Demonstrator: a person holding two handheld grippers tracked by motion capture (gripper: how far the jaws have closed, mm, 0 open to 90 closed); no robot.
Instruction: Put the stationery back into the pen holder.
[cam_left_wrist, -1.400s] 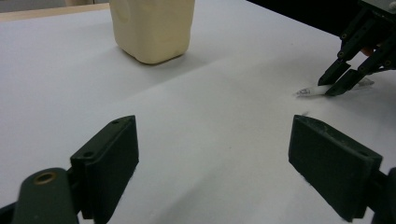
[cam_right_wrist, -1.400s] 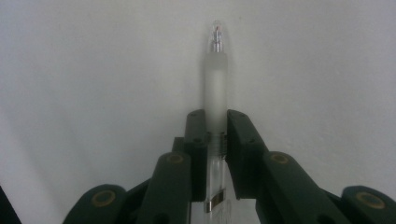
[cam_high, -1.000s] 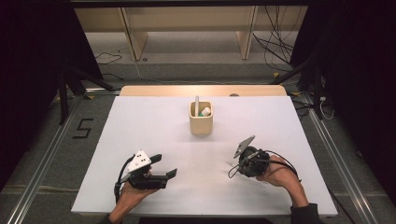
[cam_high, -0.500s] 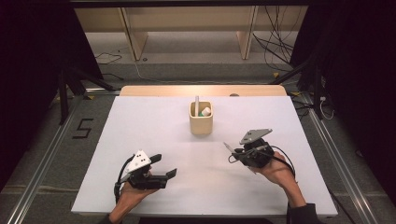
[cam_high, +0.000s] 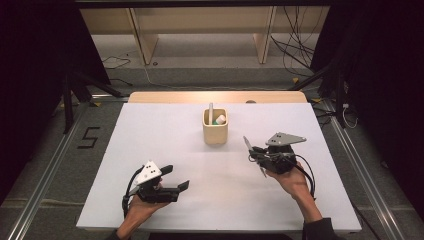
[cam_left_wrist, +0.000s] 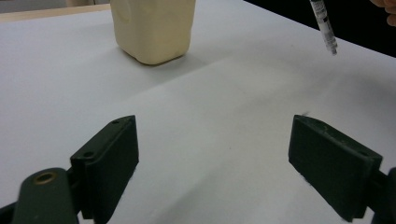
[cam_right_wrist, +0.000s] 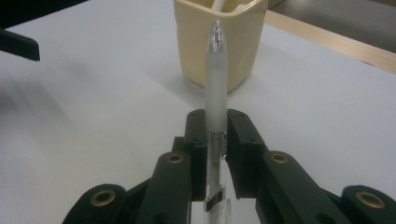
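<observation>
The right gripper (cam_right_wrist: 215, 140) clamps a frosted pen (cam_right_wrist: 215, 88), jaws closed on its barrel, just short of the cream holder (cam_high: 215, 131). The high view adds the holder's contents: a white stick and a green-tipped item. The left gripper (cam_left_wrist: 212, 158), well off from the holder, gapes wide with nothing between its jaws.

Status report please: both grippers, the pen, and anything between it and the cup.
Right gripper shut on pen, held off the table. Left gripper open, nothing between its jaws. Cup upright, items inside. Bare table between pen and cup.
</observation>
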